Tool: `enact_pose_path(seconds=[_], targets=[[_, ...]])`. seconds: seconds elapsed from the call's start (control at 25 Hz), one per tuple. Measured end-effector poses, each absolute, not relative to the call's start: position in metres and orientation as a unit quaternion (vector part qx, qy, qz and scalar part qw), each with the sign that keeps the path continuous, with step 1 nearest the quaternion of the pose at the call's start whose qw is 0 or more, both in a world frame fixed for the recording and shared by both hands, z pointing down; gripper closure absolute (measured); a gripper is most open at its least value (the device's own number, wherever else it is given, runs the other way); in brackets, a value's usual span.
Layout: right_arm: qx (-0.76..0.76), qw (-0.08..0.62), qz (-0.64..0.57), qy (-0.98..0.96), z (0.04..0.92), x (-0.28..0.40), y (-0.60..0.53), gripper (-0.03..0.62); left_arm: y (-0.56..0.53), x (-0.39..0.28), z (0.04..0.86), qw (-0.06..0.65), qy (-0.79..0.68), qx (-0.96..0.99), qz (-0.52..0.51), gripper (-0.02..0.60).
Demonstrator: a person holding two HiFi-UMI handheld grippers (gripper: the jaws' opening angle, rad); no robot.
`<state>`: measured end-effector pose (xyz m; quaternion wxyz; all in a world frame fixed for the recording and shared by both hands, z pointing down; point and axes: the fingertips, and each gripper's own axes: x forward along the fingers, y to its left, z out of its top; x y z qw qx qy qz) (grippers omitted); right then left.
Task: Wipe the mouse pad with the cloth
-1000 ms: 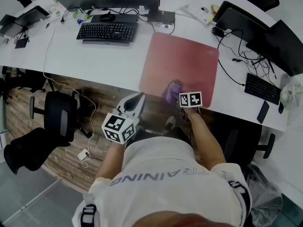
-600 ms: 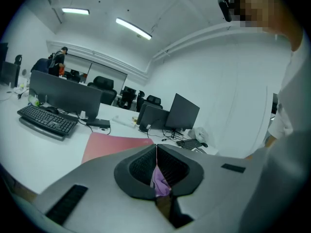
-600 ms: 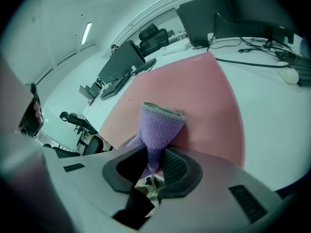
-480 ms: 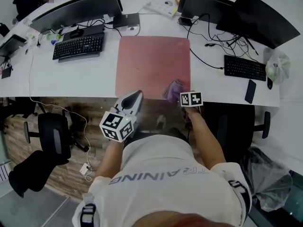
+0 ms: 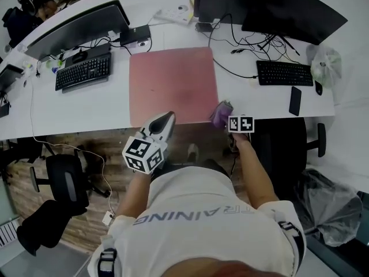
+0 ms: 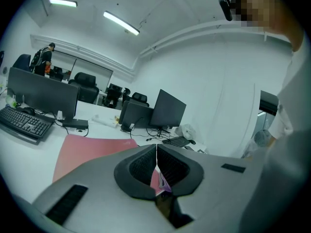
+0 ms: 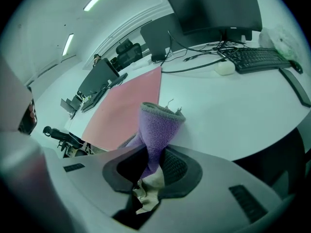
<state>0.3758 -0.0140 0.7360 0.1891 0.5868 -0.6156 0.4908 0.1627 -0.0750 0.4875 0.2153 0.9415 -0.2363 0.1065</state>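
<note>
The red mouse pad (image 5: 173,82) lies flat on the white desk (image 5: 86,105). In my right gripper (image 5: 228,118) hangs a bunched purple cloth (image 5: 221,113), just off the pad's near right corner, over the desk's front edge. The right gripper view shows the cloth (image 7: 156,130) pinched between the jaws of that gripper (image 7: 153,165), with the pad (image 7: 127,103) ahead to the left. My left gripper (image 5: 165,120) hovers at the pad's near edge, shut and holding nothing. In the left gripper view its jaws (image 6: 156,163) meet, with the pad (image 6: 90,149) beyond.
A black keyboard (image 5: 82,71) and a monitor (image 5: 75,23) stand left of the pad. Right of it are another keyboard (image 5: 285,73), a phone (image 5: 294,101), cables (image 5: 242,48), monitors and a plastic bag (image 5: 324,62). An office chair (image 5: 68,180) stands at the left on the wood floor.
The cloth in my right gripper has slid rightward across the pad's near part and off its right corner. The left gripper has stayed at the near edge. The head view has shifted.
</note>
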Motion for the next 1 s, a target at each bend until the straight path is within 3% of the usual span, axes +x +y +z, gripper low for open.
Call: enact_pose_path(seconds=[0.24, 0.48, 1.0], targets=[[0.62, 0.176, 0.486, -0.59, 0.729, 0.397, 0.0, 0.502, -0.073, 0.157, 0.477, 0.203, -0.233, 0.946, 0.099, 0.549], [0.658, 0.109, 0.413, -0.62, 0.647, 0.385, -0.026, 0.502, -0.093, 0.122, 0.451, 0.179, -0.256, 0.947, 0.079, 0.549], [0.647, 0.036, 0.202, -0.734, 0.451, 0.249, -0.108, 0.502, -0.149, -0.005, 0.39, 0.113, -0.339, 0.933, 0.047, 0.549]])
